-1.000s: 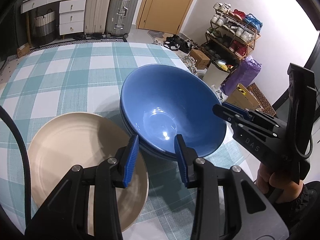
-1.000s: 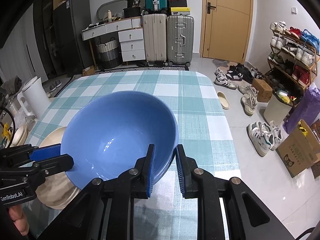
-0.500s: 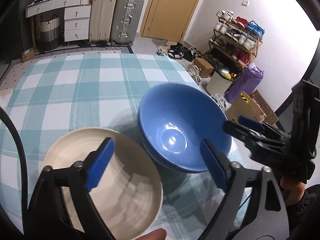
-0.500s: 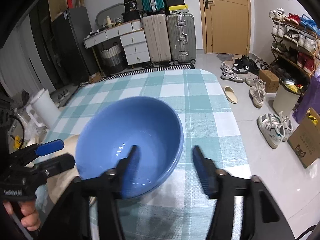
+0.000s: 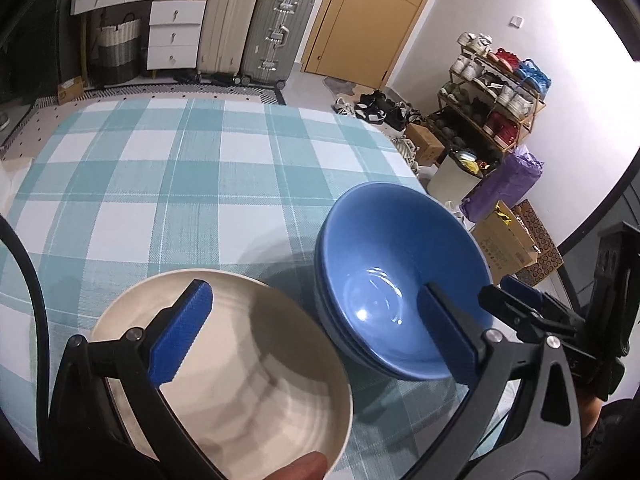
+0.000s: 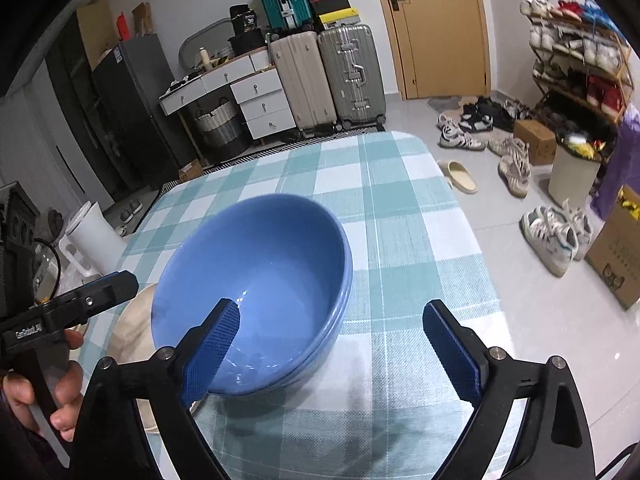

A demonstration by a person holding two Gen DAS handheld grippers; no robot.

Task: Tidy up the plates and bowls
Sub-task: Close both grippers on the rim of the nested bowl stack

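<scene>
A stack of blue bowls (image 5: pixel 400 280) stands on the checked tablecloth (image 5: pixel 160 184), beside a cream plate (image 5: pixel 240 380) to its left. My left gripper (image 5: pixel 316 336) hangs above the gap between plate and bowls. Its jaws are opening wide and its pads touch nothing. In the right wrist view the blue bowls (image 6: pixel 260 276) sit just ahead of my right gripper (image 6: pixel 332 350). Its jaws are opening too, with the near right rim of the bowls between them, untouched. The cream plate (image 6: pixel 134 332) is partly hidden behind the bowls.
The table's right edge (image 6: pixel 472 240) drops to a floor strewn with shoes (image 6: pixel 556 236) and a cardboard box (image 6: pixel 616 256). A white kettle (image 6: pixel 90 240) stands off the table's left side. Suitcases (image 5: pixel 256 28) and drawers line the far wall.
Both grippers let go of the top blue bowl's rim and opened wide. The left one drew back toward the cream plate, and the bowl now rests in the stack.
</scene>
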